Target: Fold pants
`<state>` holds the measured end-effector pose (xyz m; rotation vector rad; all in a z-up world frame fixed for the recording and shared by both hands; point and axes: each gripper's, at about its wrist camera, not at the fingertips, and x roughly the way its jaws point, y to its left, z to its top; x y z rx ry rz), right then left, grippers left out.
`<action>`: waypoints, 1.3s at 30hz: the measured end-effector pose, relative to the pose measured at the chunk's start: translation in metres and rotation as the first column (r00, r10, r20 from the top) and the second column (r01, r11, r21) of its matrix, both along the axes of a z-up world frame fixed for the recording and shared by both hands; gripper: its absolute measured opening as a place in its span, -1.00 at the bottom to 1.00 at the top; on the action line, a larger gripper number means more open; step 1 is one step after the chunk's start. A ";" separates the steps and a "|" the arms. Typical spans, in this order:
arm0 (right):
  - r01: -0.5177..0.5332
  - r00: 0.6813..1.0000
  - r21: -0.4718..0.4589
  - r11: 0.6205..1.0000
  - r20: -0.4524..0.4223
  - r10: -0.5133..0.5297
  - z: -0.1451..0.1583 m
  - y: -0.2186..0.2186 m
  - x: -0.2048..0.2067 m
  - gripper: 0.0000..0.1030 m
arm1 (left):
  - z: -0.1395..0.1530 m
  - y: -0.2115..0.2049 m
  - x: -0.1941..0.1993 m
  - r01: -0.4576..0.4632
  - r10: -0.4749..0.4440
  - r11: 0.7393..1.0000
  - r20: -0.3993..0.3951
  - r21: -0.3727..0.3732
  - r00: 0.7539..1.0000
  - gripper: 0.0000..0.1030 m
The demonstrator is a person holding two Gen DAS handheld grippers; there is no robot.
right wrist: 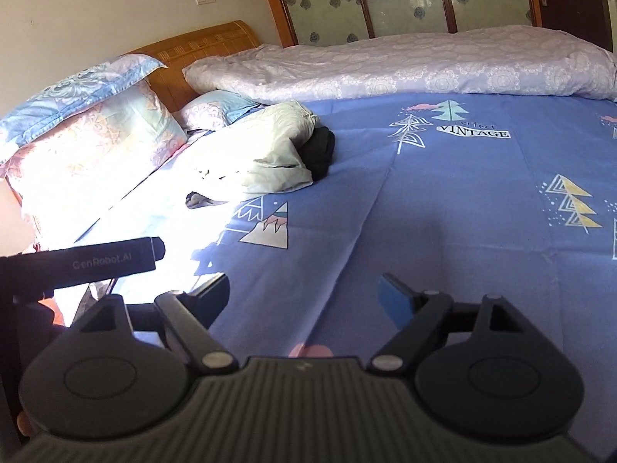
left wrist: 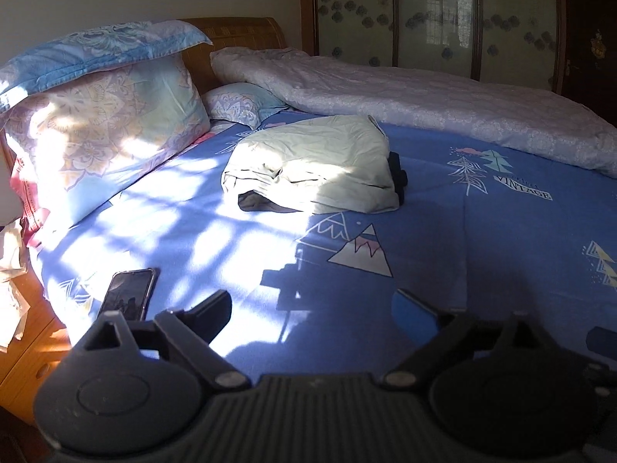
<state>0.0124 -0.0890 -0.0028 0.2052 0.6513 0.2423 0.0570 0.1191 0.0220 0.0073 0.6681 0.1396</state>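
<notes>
Pale green pants (left wrist: 312,166) lie folded in a bundle on the blue printed bedsheet (left wrist: 482,239), partly over a folded black garment (left wrist: 399,177). The pants also show in the right wrist view (right wrist: 270,150), with the black garment (right wrist: 318,150) beside them. My left gripper (left wrist: 316,308) is open and empty, low over the sheet, well short of the pants. My right gripper (right wrist: 304,297) is open and empty over the sheet (right wrist: 443,212), nearer the bed's front. The left gripper's body (right wrist: 85,260) shows at the left of the right wrist view.
A phone (left wrist: 129,293) lies on the sheet near my left gripper's left finger. Stacked pillows (left wrist: 100,115) lean on the wooden headboard (left wrist: 235,34). A rolled lilac quilt (left wrist: 443,104) runs along the bed's far side. Wardrobe doors (left wrist: 435,11) stand behind.
</notes>
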 end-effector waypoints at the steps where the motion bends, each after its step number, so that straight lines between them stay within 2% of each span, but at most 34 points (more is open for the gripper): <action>1: -0.001 1.000 0.000 1.000 -0.003 0.001 -0.003 0.002 -0.002 0.67 | -0.004 0.001 -0.004 0.000 0.000 1.000 -0.006 0.008 1.000 0.85; 7: 0.004 0.999 -0.018 1.000 -0.038 -0.004 -0.012 0.018 -0.011 0.67 | -0.020 0.010 -0.013 0.009 -0.009 1.000 -0.051 0.001 0.999 0.89; 12: 0.017 1.000 -0.042 0.999 -0.024 -0.018 -0.014 0.033 -0.013 0.67 | -0.026 0.013 -0.009 0.012 -0.010 0.999 -0.054 0.030 0.999 0.97; 17: 0.036 0.999 -0.063 0.997 -0.027 -0.037 -0.020 0.040 -0.010 0.71 | -0.035 0.012 -0.006 0.017 -0.015 1.000 -0.088 0.022 0.996 0.99; 27: 0.061 0.995 -0.047 0.997 -0.081 -0.065 -0.034 0.043 -0.002 0.75 | -0.044 0.004 -0.005 0.046 -0.037 0.996 -0.114 0.080 0.993 1.00; 39: 0.047 0.992 -0.030 0.998 -0.116 -0.050 -0.038 0.043 0.001 0.76 | -0.047 0.003 -0.004 0.047 -0.036 0.996 -0.128 0.080 0.991 1.00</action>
